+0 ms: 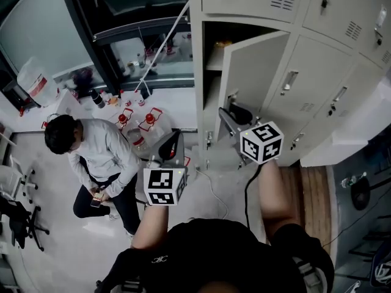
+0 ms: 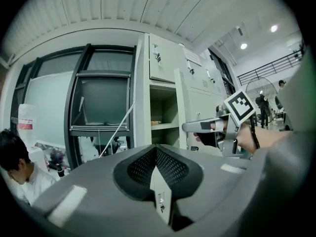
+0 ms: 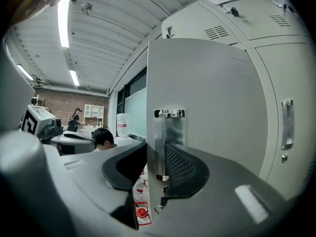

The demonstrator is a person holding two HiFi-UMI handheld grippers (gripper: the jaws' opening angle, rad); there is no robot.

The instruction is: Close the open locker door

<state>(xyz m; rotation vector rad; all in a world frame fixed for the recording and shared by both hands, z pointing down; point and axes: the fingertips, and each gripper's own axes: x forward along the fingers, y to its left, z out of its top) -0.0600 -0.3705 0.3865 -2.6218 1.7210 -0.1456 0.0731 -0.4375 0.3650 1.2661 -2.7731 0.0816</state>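
One locker door (image 1: 253,72) (image 3: 212,107) stands open, swung out from the grey lockers (image 1: 330,60). Every other door that shows is shut. Inside the open locker is one shelf (image 2: 163,126) with something small on it.

There are two grippers. Each one has a cube with black squares, so that makes two cubes (image 1: 164,186) (image 1: 261,142).

The right gripper (image 1: 229,110) (image 3: 155,157) is at the free edge of the open door. Its two jaws are partly apart, one on each side of that edge. The door's one shiny handle (image 3: 169,132) sits between them, right by the right jaw. A gap shows next to the left jaw, so they are not squeezing.

The left gripper (image 1: 175,137) (image 2: 156,154) is out to the left, away from the lockers. Its two jaws are pressed together with nothing in them.

One person (image 1: 101,151) squats on the floor (image 1: 61,249) at the left. Two bottles (image 1: 124,117) (image 1: 150,119) with red handles stand nearby.
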